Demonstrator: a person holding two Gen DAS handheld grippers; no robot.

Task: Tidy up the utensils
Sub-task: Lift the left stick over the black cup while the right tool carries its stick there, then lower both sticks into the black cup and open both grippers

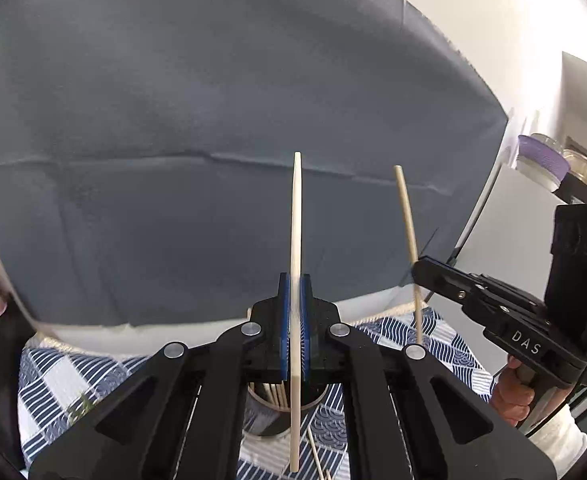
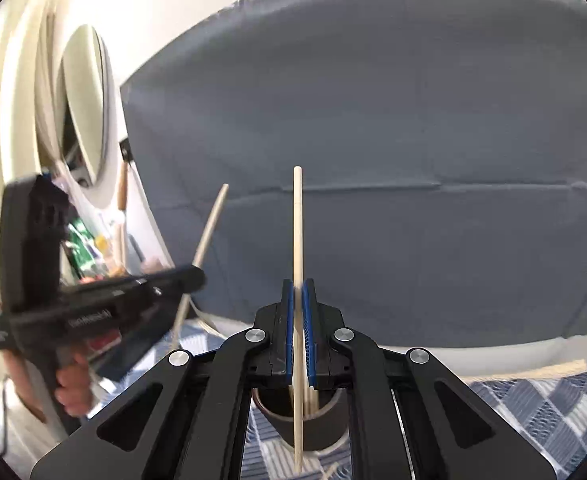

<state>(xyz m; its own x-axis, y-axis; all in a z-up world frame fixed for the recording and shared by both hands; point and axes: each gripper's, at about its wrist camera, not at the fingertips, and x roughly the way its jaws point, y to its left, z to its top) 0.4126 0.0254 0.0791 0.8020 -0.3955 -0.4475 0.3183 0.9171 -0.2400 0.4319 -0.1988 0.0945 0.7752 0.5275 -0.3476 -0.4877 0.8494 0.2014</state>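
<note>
Chopsticks: one in each gripper, both held upright w/ tips up against a grey backdrop. Left gripper is clamped tight on a pale chopstick; blue pads press it from both sides, and its lower end hangs down past the jaws. Right gripper is likewise closed on a second chopstick, gripped approx mid-length. Below both sits a dark round cup w/ more sticks standing inside, on a blue-and-white patterned cloth over the bench. A few loose sticks lie on the cloth beside the cup. Left view also shows the right gripper at the right edge, a hand on its grip.
</note>
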